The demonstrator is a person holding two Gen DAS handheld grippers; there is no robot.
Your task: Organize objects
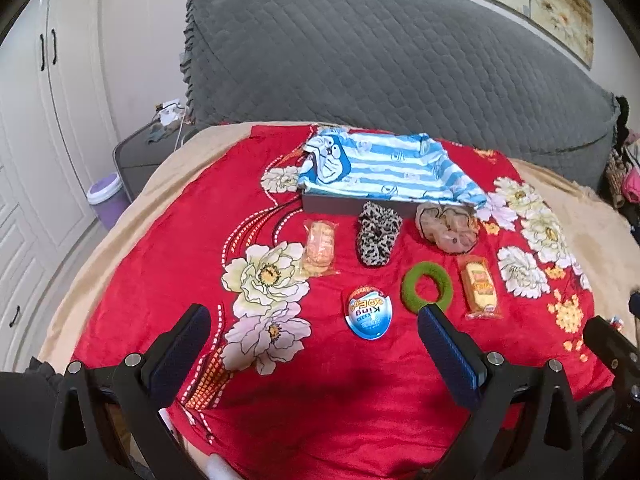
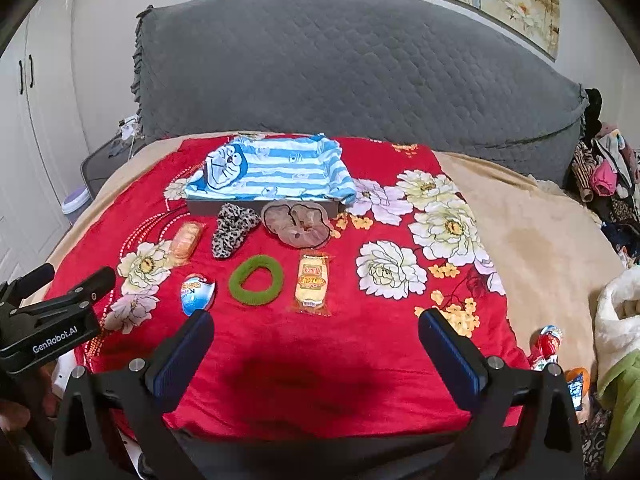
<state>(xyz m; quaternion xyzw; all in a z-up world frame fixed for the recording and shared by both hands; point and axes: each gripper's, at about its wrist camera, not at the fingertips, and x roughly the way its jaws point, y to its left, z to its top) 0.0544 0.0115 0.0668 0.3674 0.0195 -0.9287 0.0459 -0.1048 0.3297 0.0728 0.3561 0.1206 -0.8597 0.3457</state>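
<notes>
On the red flowered blanket (image 1: 360, 380) lie a blue egg-shaped sweet (image 1: 369, 312), a green ring scrunchie (image 1: 427, 288), a leopard scrunchie (image 1: 377, 238), a beige scrunchie (image 1: 448, 226), an orange snack pack (image 1: 319, 247) and a yellow snack pack (image 1: 480, 291). Behind them stands a grey box lined with blue striped cloth (image 1: 384, 168). My left gripper (image 1: 314, 318) is open and empty, just before the egg. My right gripper (image 2: 316, 322) is open and empty, in front of the yellow pack (image 2: 313, 282) and green ring (image 2: 256, 279). The left gripper shows at the right wrist view's left edge (image 2: 68, 300).
A grey quilted headboard (image 2: 360, 72) rises behind the bed. A beige blanket (image 2: 540, 240) lies right of the red one, with a red wrapped sweet (image 2: 548, 346) and cloths (image 2: 620, 320) near it. White wardrobes (image 1: 36, 140) and a purple bin (image 1: 106, 196) stand left.
</notes>
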